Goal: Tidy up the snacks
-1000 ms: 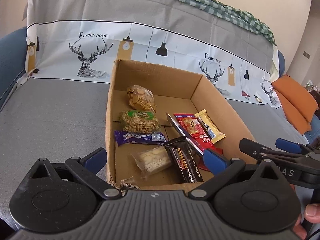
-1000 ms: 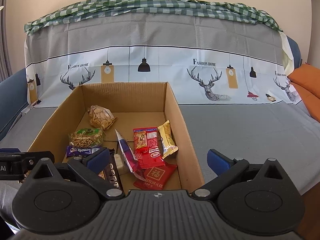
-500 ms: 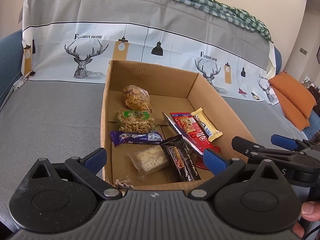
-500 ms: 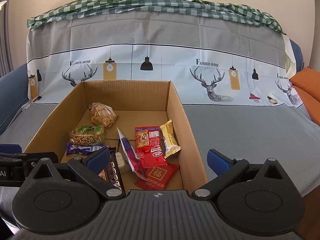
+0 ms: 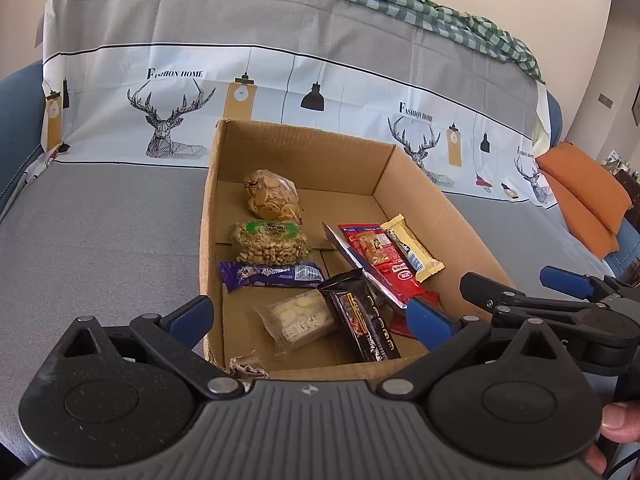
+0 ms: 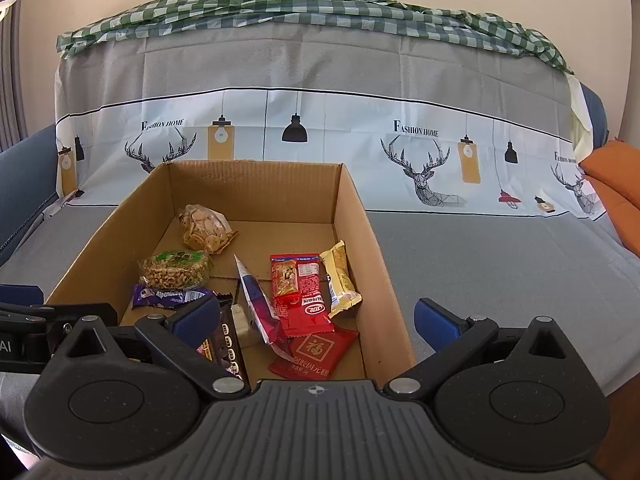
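An open cardboard box sits on a grey covered sofa seat and holds several snacks. Along its left side lie a bag of round crackers, a peanut pack, a purple candy bar and a clear biscuit pack. A black bar and a tilted silver-backed packet lie in the middle. Red packets and a yellow bar lie at the right. My left gripper and right gripper hover open at the box's near edge, both empty.
The sofa back carries a deer-print cover with a green checked cloth on top. Orange cushions lie at the right. A person's thumb shows at the lower right. Grey seat extends on both sides of the box.
Both cameras have drifted slightly, so the box sits a little lower in view. Nothing in the box has moved and both grippers stay open.
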The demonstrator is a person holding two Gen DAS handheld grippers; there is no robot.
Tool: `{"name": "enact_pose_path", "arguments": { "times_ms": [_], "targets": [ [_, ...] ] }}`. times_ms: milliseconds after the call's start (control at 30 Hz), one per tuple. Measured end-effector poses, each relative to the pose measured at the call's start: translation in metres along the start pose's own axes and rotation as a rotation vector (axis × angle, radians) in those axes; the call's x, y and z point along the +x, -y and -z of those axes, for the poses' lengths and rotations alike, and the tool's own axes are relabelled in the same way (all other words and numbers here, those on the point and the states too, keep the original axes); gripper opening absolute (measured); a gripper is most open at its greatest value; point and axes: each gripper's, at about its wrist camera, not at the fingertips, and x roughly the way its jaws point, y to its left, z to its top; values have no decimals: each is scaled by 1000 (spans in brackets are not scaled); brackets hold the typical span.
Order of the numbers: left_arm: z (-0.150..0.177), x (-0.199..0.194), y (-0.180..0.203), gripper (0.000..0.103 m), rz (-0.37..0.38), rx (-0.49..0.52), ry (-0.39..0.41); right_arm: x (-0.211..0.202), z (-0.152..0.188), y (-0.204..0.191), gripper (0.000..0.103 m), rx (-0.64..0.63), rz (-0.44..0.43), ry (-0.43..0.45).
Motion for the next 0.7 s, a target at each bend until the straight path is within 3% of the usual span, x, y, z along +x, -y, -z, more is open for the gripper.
{"name": "enact_pose_path", "arguments": {
  "times_ms": [700],
  "targets": [
    [1,0,2,102,5,-7,-1,0,0,-2,102,-15,1,-1]
  ]
}}
